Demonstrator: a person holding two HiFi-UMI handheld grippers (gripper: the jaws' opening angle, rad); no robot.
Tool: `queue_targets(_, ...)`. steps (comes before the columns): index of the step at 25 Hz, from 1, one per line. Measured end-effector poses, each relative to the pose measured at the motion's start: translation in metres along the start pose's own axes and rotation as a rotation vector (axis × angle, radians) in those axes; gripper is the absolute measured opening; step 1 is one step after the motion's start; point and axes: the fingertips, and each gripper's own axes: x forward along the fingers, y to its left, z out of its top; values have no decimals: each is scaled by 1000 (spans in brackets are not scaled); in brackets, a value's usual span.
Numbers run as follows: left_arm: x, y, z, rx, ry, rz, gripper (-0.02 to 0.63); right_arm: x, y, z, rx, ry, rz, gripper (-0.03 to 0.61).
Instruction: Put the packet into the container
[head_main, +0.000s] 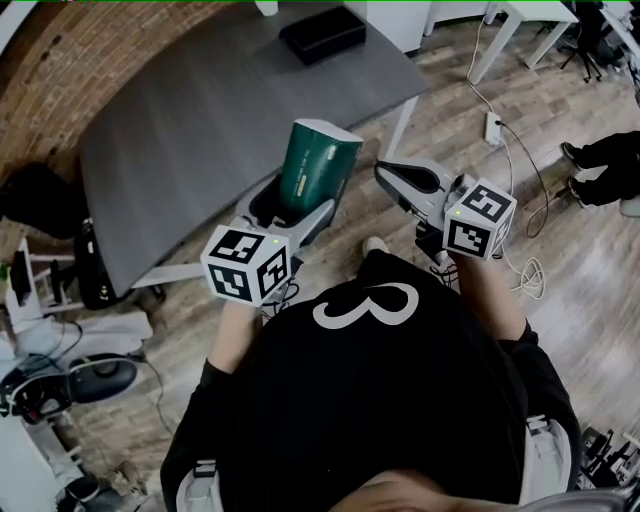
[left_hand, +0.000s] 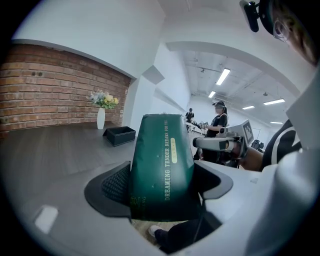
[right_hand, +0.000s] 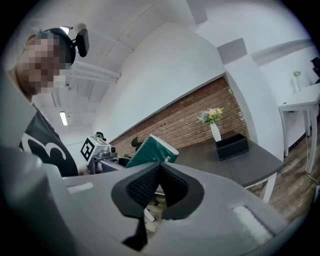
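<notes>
A dark green packet with a white top edge stands upright between the jaws of my left gripper, held in the air in front of the grey table. In the left gripper view the packet fills the gap, with both black pads pressed on its sides. The black container sits at the table's far end, also seen small as a black container beyond the packet. My right gripper hovers to the right, its jaws shut with nothing between them. From the right gripper view the packet shows at left.
The grey table stretches ahead beside a brick wall. A white vase with flowers stands near the container. White table legs and cables lie on the wooden floor at right. Other persons stand in the background.
</notes>
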Motion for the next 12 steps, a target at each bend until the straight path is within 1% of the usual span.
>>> queue_targets(6, 17, 14, 7, -10, 13, -6, 411, 11, -20, 5, 25, -6, -3, 2)
queue_targets(12, 51, 39, 25, -22, 36, 0, 410, 26, -66, 19, 69, 0, -8, 2)
